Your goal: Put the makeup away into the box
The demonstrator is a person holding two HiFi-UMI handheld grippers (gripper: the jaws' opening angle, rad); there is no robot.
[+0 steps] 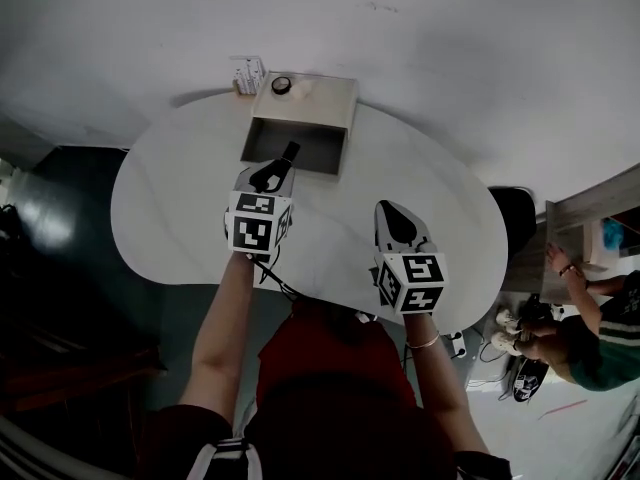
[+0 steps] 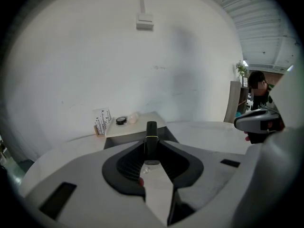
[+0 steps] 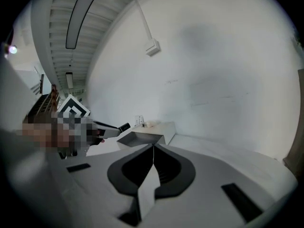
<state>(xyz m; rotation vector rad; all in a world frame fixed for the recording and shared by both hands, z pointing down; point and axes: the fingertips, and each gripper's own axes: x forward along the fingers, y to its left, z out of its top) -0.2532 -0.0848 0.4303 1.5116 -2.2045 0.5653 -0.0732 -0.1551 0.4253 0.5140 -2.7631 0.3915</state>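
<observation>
One slim dark tube (image 2: 151, 136) with a pale band is clamped in the left gripper (image 2: 151, 151). Its jaws are partly closed, pads pressing both sides, and the tube sticks out forward past the tips. The right gripper (image 3: 153, 148) has its jaws together with nothing between them. It hangs off to the left gripper's right, a bit further back, above the white table (image 1: 170, 203).

The box (image 1: 325, 103) sits straight ahead of the left gripper, close. From the right gripper it is ahead and off to the left. The box's open tray (image 1: 315, 153) faces us. In the head view the tube's end overlaps the tray's near edge, but we cannot tell how high above it.

On the box top, beyond the left tips, sit a small round dark jar (image 1: 282, 85) and a pale round thing next to it. A small printed pack (image 1: 247, 74) stands just left of the box.

We judge the step as carrying the tube to the box, drop-off not yet done. The next move calls for a short push forward so the whole tube is over the tray. Then dip the tips low and let the jaws part. A round tube can roll or bounce out if let go high. The jar on top probably goes in later.
</observation>
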